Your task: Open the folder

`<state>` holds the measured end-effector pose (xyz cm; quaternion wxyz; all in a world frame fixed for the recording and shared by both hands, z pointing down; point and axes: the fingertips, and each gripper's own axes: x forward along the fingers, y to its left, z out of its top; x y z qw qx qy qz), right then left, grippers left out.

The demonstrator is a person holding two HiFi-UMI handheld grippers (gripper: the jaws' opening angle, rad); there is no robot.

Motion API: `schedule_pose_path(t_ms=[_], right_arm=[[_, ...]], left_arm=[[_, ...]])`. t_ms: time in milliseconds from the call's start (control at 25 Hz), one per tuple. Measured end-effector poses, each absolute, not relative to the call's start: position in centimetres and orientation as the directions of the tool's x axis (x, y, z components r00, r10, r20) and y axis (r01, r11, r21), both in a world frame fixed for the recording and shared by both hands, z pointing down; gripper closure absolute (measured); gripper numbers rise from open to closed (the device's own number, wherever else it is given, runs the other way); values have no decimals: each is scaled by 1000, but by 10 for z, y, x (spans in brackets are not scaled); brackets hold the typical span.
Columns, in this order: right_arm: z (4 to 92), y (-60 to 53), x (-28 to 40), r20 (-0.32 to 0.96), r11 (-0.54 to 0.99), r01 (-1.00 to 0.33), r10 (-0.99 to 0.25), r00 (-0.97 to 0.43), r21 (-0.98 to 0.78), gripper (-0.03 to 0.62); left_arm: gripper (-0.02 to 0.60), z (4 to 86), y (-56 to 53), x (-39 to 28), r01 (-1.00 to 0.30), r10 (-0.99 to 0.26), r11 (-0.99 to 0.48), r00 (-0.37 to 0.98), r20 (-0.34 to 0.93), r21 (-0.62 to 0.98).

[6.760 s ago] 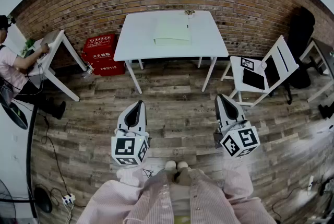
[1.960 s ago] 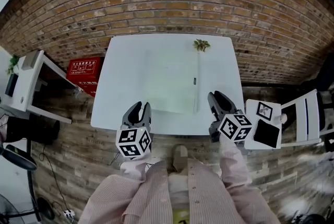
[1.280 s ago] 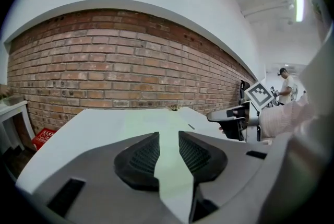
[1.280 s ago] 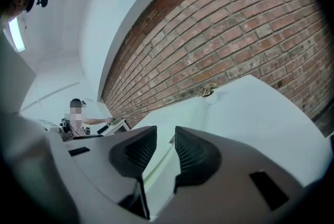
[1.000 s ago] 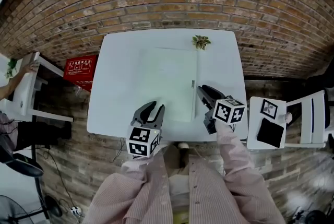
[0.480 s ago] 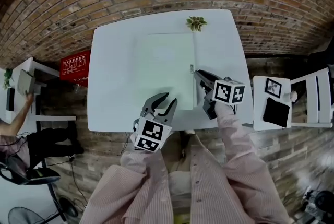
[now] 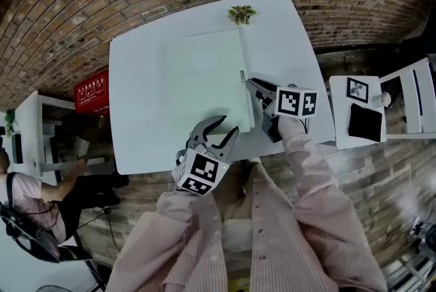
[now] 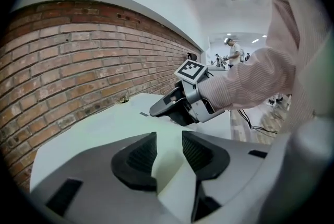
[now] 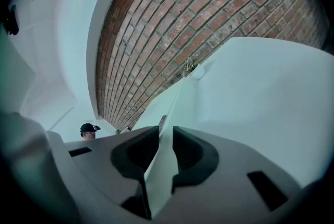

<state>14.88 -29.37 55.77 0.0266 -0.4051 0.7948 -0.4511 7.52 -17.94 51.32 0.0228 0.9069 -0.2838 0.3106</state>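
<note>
A: Marking the folder (image 7: pixel 204 79) as closed, flat in the middle of the white table (image 7: pixel 139 107).

B: Same as half a second back?

A: Yes, not shifted on the table. Seeing it higher in frame now, though. Logging the left gripper (image 7: pixel 228 124) as moved in since then, now tipped over the folder's near edge, close to the near right corner.

B: Fingers?

A: Spread wider than before, just been opening. Nothing pinched, only the folder's pale green showing through the gap.

B: And the right gripper (image 7: pixel 253 86)?

A: Sitting at the folder's right edge, just beside the small dark clasp (image 7: pixel 242 75). Narrowed, just been closing, with that edge running through the slim gap. Not seeing the pads press on it.

B: Anything else changed?

A: Catching a seated person (image 7: pixel 27 195) lower left now. Noting the plant (image 7: pixel 241 13) at the table's far edge, same as before.
</note>
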Motion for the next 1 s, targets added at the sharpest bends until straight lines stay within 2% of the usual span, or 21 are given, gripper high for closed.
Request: schedule_pose_path(t_ms=[280,480,680,1000], right_arm=[[559,-293,150,308,242,-603,-683,-663,-760,508],[559,-292,151,308,237,-604,-688,-658,-761,508],[559,-291,151,306,230,-600,-691,-655,-766,508],[560,-291,151,313,234,-612,-692,-651,-755,508]], left_arm=[[389,531,-164,89,-388,-464,-882,613,639,-268],[357,543,-160,92,-346,-490,-871,557,670,-350],[388,547,-164,91,-340,-535,-845,507,676,-413],[432,541,-160,92,-352,-541,-841,534,650,-411]])
